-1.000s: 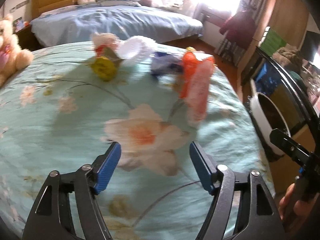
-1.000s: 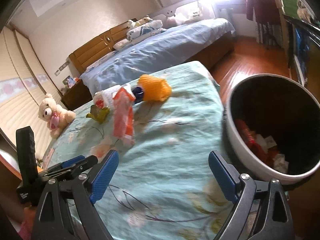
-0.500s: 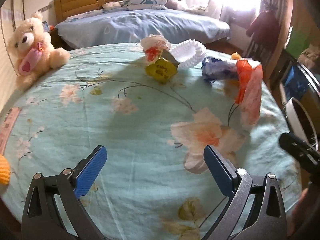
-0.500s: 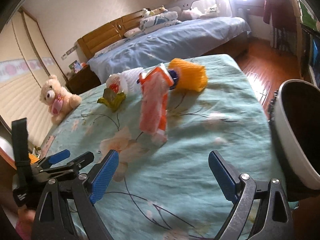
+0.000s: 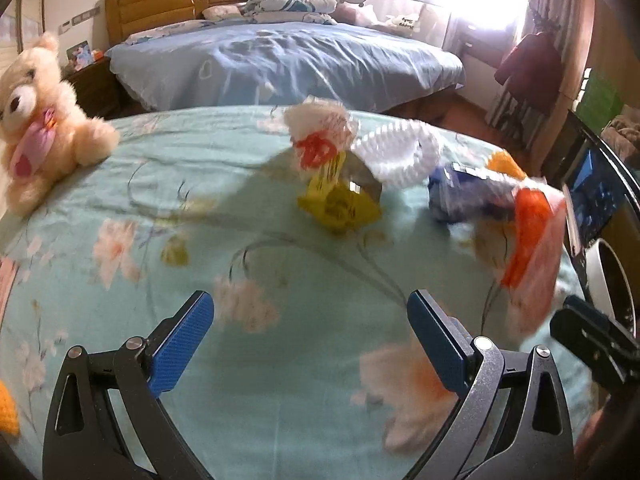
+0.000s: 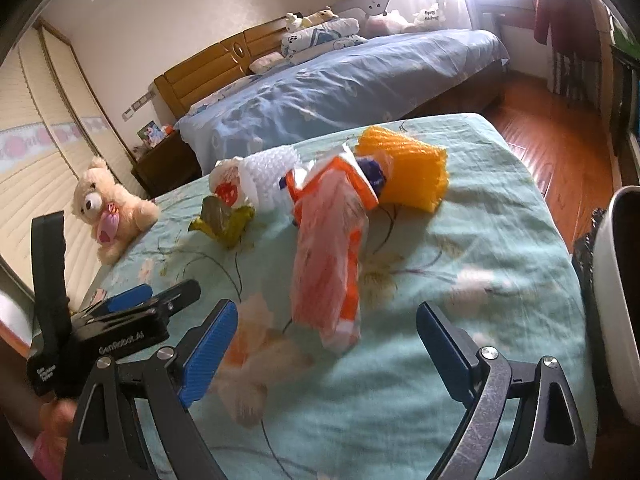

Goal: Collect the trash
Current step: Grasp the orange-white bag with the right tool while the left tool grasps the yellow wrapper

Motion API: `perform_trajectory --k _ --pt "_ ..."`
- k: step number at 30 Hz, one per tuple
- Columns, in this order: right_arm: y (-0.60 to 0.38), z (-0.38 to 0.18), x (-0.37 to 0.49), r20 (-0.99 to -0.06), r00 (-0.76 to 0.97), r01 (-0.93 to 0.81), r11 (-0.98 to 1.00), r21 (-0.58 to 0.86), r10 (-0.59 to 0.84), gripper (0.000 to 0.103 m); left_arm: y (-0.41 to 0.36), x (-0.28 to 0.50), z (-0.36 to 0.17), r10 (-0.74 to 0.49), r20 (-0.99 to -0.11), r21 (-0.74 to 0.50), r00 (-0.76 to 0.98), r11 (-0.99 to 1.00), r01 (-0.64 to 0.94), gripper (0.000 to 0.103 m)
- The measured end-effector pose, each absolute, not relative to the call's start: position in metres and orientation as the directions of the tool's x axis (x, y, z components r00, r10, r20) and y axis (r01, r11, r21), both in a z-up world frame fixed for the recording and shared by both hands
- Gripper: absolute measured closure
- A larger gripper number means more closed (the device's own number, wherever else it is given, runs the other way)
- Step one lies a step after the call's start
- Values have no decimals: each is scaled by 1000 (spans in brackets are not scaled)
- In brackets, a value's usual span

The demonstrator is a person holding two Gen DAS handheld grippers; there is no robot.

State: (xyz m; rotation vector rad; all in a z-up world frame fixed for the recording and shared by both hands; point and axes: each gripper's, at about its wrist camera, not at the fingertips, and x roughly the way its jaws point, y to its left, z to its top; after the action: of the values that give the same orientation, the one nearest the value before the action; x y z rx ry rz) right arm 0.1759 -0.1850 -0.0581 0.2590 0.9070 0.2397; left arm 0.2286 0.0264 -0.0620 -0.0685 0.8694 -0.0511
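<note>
Trash lies on the teal floral cloth (image 5: 120, 200): an orange-and-clear wrapper (image 6: 328, 256), a yellow foam net (image 6: 412, 176), a white foam net (image 5: 400, 152), a yellow-green wrapper (image 5: 340, 204), a white-and-red wrapper (image 5: 316, 136) and a blue wrapper (image 5: 460, 196). My right gripper (image 6: 328, 320) is open just short of the orange-and-clear wrapper, whose near end shows between the fingertips without touching the pads. My left gripper (image 5: 310, 320) is open over bare cloth, well short of the yellow-green wrapper. The white-rimmed bin (image 6: 612, 300) stands at the right edge.
A teddy bear (image 5: 36, 128) sits at the far left of the cloth. Behind it stands a bed with a blue cover (image 5: 280, 60). A wooden floor (image 6: 560, 148) lies to the right. Something orange (image 5: 8, 412) shows at the lower left edge.
The left gripper's jaws have widened and its view has swung left, bringing the teddy bear in. The right gripper has moved left, away from the bin and up to the orange-and-clear wrapper.
</note>
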Motion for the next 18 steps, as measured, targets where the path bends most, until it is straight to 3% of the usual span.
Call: perform_trajectory --k 7,10,12,13,15,18 --pt "-186 -67 194 -748 583 -80 938 336 318 26 17 267 -65 -67 -761 -63 645 998 30 5" --pt "-187 -71 199 -750 574 -75 934 350 327 33 18 276 -67 -98 -759 -95 644 995 40 23" --pt "-188 -73 201 -751 574 -71 933 352 327 42 19 281 -69 -120 -763 -119 636 992 46 52" --pt "-188 -73 201 -751 573 -70 933 353 328 52 21 283 -71 -145 -765 -143 627 988 54 59" --pt "-189 -75 201 -749 568 -73 927 367 341 63 20 286 -73 -171 -768 -165 617 984 68 89" --pt "-192 -72 195 -734 580 -76 921 383 353 66 17 279 -71 -176 -756 -155 631 984 88 92"
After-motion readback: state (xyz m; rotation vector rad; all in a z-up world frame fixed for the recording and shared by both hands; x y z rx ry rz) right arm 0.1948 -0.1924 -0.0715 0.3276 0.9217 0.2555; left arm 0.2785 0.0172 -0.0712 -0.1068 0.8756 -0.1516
